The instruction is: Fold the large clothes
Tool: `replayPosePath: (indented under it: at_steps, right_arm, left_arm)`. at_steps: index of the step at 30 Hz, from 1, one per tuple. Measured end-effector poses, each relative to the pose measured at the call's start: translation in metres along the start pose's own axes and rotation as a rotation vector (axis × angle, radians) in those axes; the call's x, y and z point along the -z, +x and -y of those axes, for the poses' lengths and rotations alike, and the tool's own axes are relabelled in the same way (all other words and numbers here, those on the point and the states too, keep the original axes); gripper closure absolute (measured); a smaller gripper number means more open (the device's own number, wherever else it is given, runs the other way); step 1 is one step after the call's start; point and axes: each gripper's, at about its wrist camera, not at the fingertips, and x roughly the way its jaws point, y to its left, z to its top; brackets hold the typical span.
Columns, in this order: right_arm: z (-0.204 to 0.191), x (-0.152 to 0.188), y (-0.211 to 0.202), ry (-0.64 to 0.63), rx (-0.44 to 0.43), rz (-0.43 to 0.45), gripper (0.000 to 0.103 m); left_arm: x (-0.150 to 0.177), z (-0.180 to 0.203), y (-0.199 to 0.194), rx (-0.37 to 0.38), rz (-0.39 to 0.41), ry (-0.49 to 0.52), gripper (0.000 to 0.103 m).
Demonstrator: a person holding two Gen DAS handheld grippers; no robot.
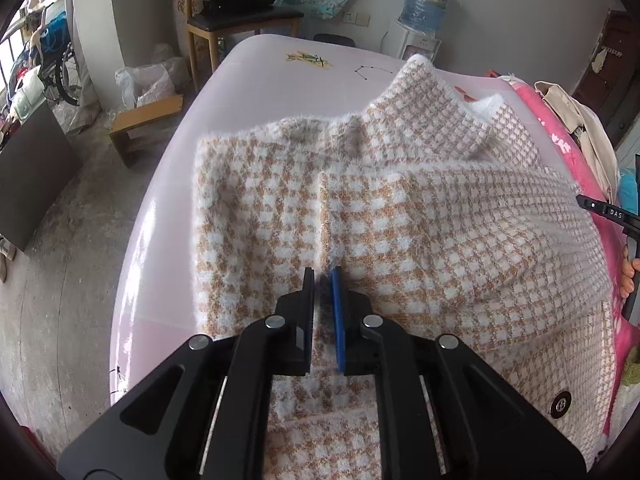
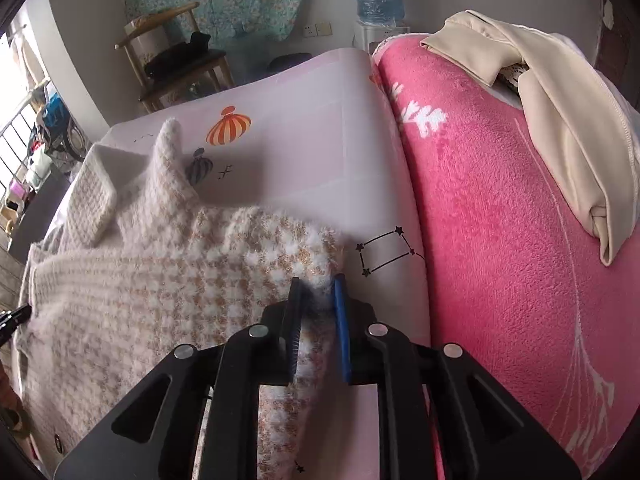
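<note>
Left hand-held gripper [image 1: 322, 278], lower centre of its frame: jaws pressed together, pinching a fuzzy edge of the checked coat [image 1: 400, 208]. Right hand-held gripper [image 2: 318, 286], lower centre of its view: jaws narrowed onto a thick tuft at the coat's edge. The coat lies spread across the pink surface [image 2: 304, 136], collar toward the upper frame. A pink blanket [image 2: 500, 220] lies at right, beige garment [image 2: 552, 92] on it. Judgement: lift both pinches evenly, keep the edge taut, carry over squarely.

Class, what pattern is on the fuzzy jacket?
Tan-and-white houndstooth check on the fuzzy knit jacket, clearest in left wrist view.
</note>
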Motion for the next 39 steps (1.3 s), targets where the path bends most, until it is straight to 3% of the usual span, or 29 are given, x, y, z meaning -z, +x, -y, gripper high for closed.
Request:
replayPosePath:
  at_steps: [1, 4, 8, 11, 14, 18, 20, 22, 25, 27, 29, 31, 34, 37, 39]
  right_arm:
    - [0.001, -0.001, -0.004, 0.000, 0.003, 0.004, 0.077]
    - [0.000, -0.001, -0.033, -0.011, 0.059, 0.069, 0.066]
    - [-0.028, 0.007, -0.065, -0.149, -0.063, 0.151, 0.059]
    - [-0.066, 0.019, -0.054, -0.302, -0.139, 0.087, 0.058]
    - [-0.081, 0.032, -0.016, -0.347, -0.091, -0.029, 0.057]
    - [-0.064, 0.032, -0.013, -0.276, -0.129, -0.046, 0.056]
    - [-0.065, 0.033, -0.027, -0.285, -0.086, -0.039, 0.056]
    - [-0.071, 0.045, -0.049, -0.324, -0.126, -0.007, 0.056]
    - [-0.081, 0.070, -0.058, -0.385, -0.125, -0.023, 0.056]
    - [-0.080, 0.088, -0.040, -0.407, -0.075, -0.079, 0.054]
    - [-0.072, 0.090, -0.042, -0.365, -0.099, -0.061, 0.054]
    - [-0.071, 0.085, -0.048, -0.295, -0.071, -0.075, 0.054]
    - [-0.079, 0.094, -0.074, -0.285, -0.009, -0.054, 0.051]
    - [-0.090, 0.116, -0.109, -0.293, -0.047, -0.021, 0.036]
    - [-0.097, 0.136, -0.129, -0.285, -0.074, -0.013, 0.034]
  left_arm:
    - [-0.001, -0.001, -0.005, 0.003, 0.016, -0.004, 0.091]
    - [-0.004, -0.002, -0.021, -0.018, 0.072, 0.004, 0.077]
    - [-0.014, 0.008, -0.031, 0.022, 0.121, 0.062, 0.073]
    - [-0.020, 0.025, -0.017, 0.061, 0.077, 0.102, 0.064]
    - [-0.017, 0.033, 0.021, 0.041, -0.039, 0.115, 0.059]
    - [-0.017, 0.027, 0.014, 0.064, -0.017, 0.097, 0.058]
    - [-0.014, 0.026, -0.001, 0.052, 0.006, 0.112, 0.060]
    - [-0.008, 0.026, -0.019, 0.082, 0.042, 0.144, 0.059]
    - [0.005, 0.028, -0.026, 0.134, 0.023, 0.164, 0.047]
    - [0.017, 0.035, -0.005, 0.096, -0.066, 0.185, 0.042]
    - [0.026, 0.048, -0.005, 0.018, -0.025, 0.256, 0.041]
    - [0.028, 0.056, -0.012, -0.041, -0.033, 0.269, 0.040]
    - [0.037, 0.061, -0.037, -0.026, -0.021, 0.258, 0.038]
    - [0.059, 0.068, -0.065, -0.042, -0.003, 0.280, 0.030]
    - [0.081, 0.075, -0.079, -0.040, -0.019, 0.294, 0.025]
